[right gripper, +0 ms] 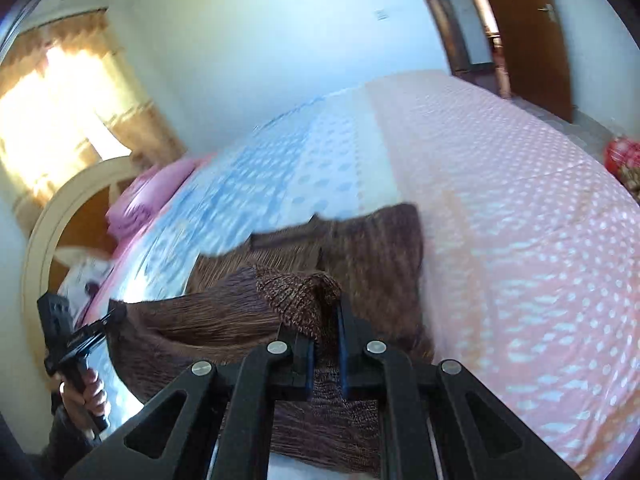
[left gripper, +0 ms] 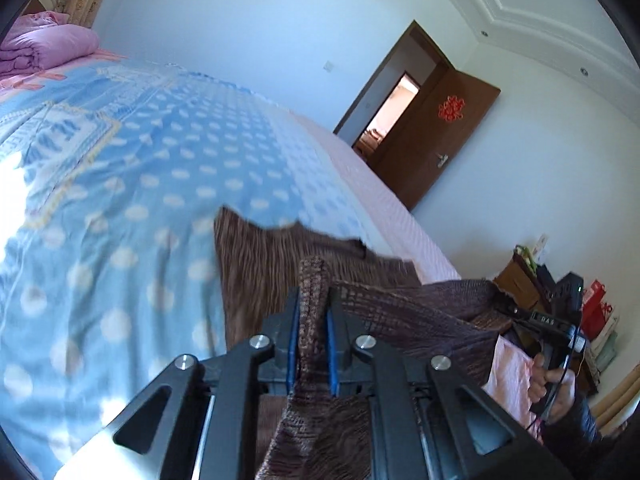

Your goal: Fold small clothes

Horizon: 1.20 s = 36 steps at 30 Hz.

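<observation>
Left wrist view shows the left gripper (left gripper: 313, 320) with its jaws clamped on a bunched edge of the brown knit garment (left gripper: 264, 264); the right gripper (left gripper: 508, 307), mid-right, pinches the other end. That held edge runs across between them, while the garment's remainder trails toward the bed (left gripper: 120, 184) above, so both hands sit equally near

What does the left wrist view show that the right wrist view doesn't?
Only the left wrist view: boxes and bags on the floor by the wall. Only the right: the window and headboard. Both: the bed, the door, and each hand-held gripper, left and right, shut on the brown garment.
</observation>
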### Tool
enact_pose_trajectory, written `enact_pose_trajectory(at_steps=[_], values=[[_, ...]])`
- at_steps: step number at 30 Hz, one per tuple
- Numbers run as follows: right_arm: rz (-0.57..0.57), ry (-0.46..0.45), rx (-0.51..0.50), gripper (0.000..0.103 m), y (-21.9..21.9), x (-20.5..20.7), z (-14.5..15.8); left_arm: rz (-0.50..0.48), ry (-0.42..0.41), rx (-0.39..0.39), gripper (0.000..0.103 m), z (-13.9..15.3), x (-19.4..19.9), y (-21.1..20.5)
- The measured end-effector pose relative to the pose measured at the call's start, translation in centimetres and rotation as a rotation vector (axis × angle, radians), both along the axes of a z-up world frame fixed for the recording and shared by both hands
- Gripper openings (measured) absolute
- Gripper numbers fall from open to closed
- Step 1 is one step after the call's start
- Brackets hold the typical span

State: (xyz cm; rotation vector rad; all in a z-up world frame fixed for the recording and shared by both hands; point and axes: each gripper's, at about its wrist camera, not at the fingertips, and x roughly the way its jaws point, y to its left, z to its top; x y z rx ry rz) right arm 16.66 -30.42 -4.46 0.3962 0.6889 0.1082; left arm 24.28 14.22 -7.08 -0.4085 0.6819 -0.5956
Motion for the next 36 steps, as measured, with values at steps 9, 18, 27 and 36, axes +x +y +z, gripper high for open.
enact_pose_trajectory(at_steps=[9,18,27,36], values=[[-0.124,0.045,-0.056,0.009,-1.5,12.3,-1.5,0.057,-0.017,0.043,0.012,-0.3,10.6,-3.3],[-0.202,0.139,0.105,0.026,-5.5,18.5,-8.7,0.151,0.225,0.168,0.024,-8.1,17.5,-4.6],[-0.109,0.031,-0.164,0.027,-0.4,15.1,-4.1,0.201,0.238,0.208,0.044,-8.3,17.8,-4.5],[-0.015,0.174,-0.275,0.027,2.5,9.8,-9.8,0.232,0.076,0.535,0.068,-4.2,11.4,-7.9]])
